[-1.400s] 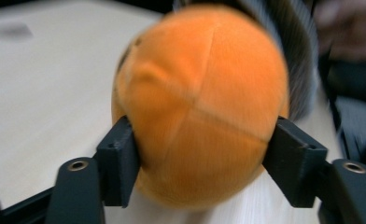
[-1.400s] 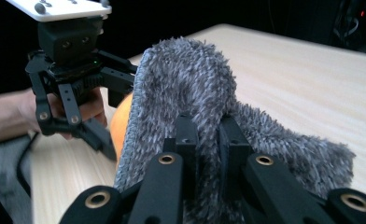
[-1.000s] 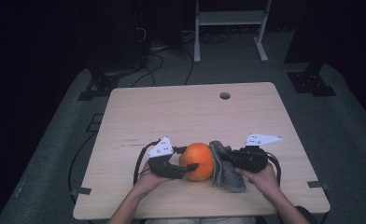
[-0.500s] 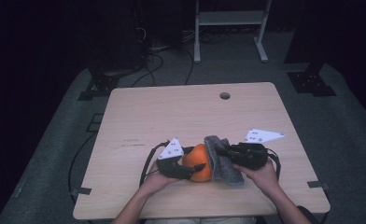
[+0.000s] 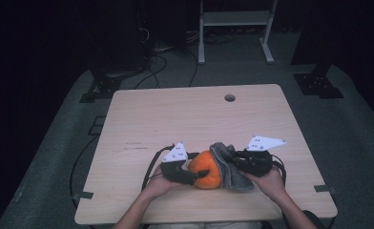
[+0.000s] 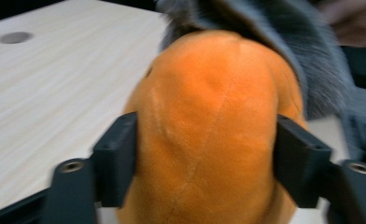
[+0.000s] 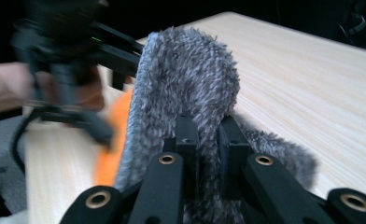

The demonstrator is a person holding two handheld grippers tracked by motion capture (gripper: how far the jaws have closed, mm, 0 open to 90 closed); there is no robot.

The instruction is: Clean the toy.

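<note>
Both grippers have a hold: the left gripper (image 5: 196, 177), whose jaws have just been closing, clamps the orange plush (image 6: 209, 130) near the table's (image 5: 175, 114) front edge; the right gripper (image 7: 208, 154) pinches the grey cloth (image 7: 190, 88) draped over its far side. Wiping seems midway.

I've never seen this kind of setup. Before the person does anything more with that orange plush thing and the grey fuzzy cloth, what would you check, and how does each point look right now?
1. Left gripper has the orange plush between its jaws: ok, a jaw sits against each side; the jaws have just been closing.
2. Right gripper is clamped on the grey cloth: ok, jaws pinch a fold.
3. Cloth touches the plush: ok, it drapes over its far side in the left gripper view.
4. Plush resting on the table or lifted: cannot tell.
5. Cables clear of the work: ok, they trail back by the hands.
6. How much plush the cloth has covered: cannot tell.
</note>
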